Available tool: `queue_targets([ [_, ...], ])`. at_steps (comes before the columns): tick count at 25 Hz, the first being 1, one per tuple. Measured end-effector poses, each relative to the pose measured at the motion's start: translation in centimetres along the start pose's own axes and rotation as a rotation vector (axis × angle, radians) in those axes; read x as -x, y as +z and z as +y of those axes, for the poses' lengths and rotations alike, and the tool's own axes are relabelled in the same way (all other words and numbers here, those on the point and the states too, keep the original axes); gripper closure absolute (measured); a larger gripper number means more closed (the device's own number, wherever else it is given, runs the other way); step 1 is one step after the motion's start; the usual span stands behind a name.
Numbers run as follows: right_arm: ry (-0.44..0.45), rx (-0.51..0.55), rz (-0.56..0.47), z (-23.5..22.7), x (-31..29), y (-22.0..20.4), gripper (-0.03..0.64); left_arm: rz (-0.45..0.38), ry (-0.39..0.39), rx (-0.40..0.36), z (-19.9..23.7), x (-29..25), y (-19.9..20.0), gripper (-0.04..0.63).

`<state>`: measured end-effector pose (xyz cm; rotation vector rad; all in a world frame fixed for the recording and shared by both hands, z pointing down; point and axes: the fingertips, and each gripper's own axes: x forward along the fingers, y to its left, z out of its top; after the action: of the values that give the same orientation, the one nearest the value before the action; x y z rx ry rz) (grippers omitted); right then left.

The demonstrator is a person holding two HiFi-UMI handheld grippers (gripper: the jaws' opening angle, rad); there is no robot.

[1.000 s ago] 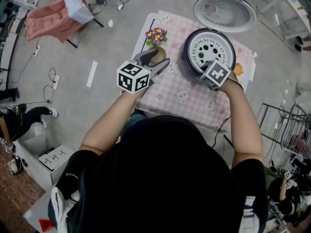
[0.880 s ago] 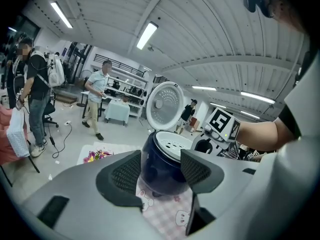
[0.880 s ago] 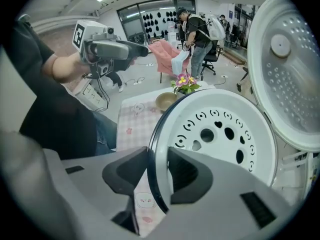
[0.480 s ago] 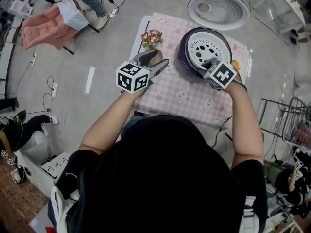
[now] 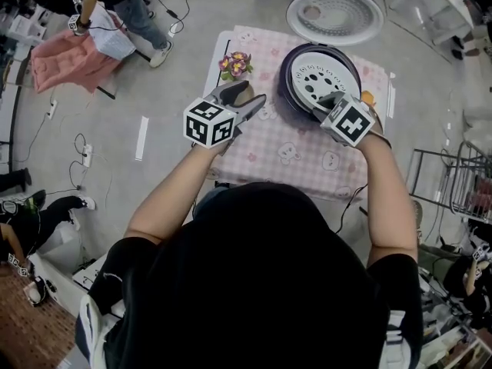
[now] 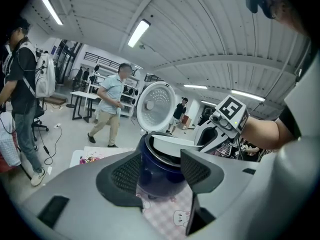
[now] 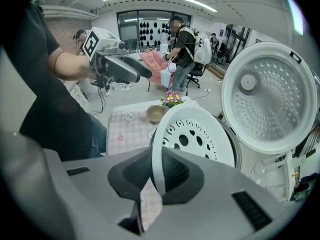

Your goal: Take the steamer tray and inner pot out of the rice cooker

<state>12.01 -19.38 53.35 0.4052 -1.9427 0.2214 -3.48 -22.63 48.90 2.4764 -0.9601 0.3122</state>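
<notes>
The right gripper (image 5: 327, 104) pinched the near rim of the white steamer tray (image 5: 323, 74). Its jaws were closing to a narrow gap, with the rim between the pads. The tray stood tilted over the dark-blue rice cooker (image 5: 286, 91) on a pink checked table (image 5: 284, 156), and its gripped edge appeared to be lifted above the cooker's mouth.

Seen from the head, the tray lay at 12 o'clock from that gripper and sloped away from 6 to 12. The cooker's open lid (image 5: 334, 14) stood beyond it, also at 12 o'clock. The inner pot was mostly hidden beneath the tray.

The left gripper (image 5: 251, 97) hung at 9 o'clock of the cooker, apart from it. Its jaws were wide and empty and pointed towards the cooker at about 2 o'clock. The right hand was therefore the nearer one, and the lift looked likely to depend on bringing the low far edge clear of the mouth, short of the lid.
</notes>
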Motion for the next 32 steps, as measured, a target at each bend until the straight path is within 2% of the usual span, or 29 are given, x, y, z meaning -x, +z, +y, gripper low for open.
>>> queue_targets([
  [16, -0.128, -0.081, -0.024, 0.2, 5.0, -0.8, 0.572, 0.012, -0.076, -0.054, -1.9, 0.8, 1.2, 0.331],
  [23, -0.170, -0.152, -0.017, 1.4, 7.0, -3.2, 0.572, 0.021, -0.140, -0.076, -4.2, 0.0, 1.5, 0.331],
  [32, -0.238, -0.264, -0.013, 3.2, 9.8, -8.2, 0.571, 0.041, -0.229, -0.121, -8.5, -1.8, 1.3, 0.333],
])
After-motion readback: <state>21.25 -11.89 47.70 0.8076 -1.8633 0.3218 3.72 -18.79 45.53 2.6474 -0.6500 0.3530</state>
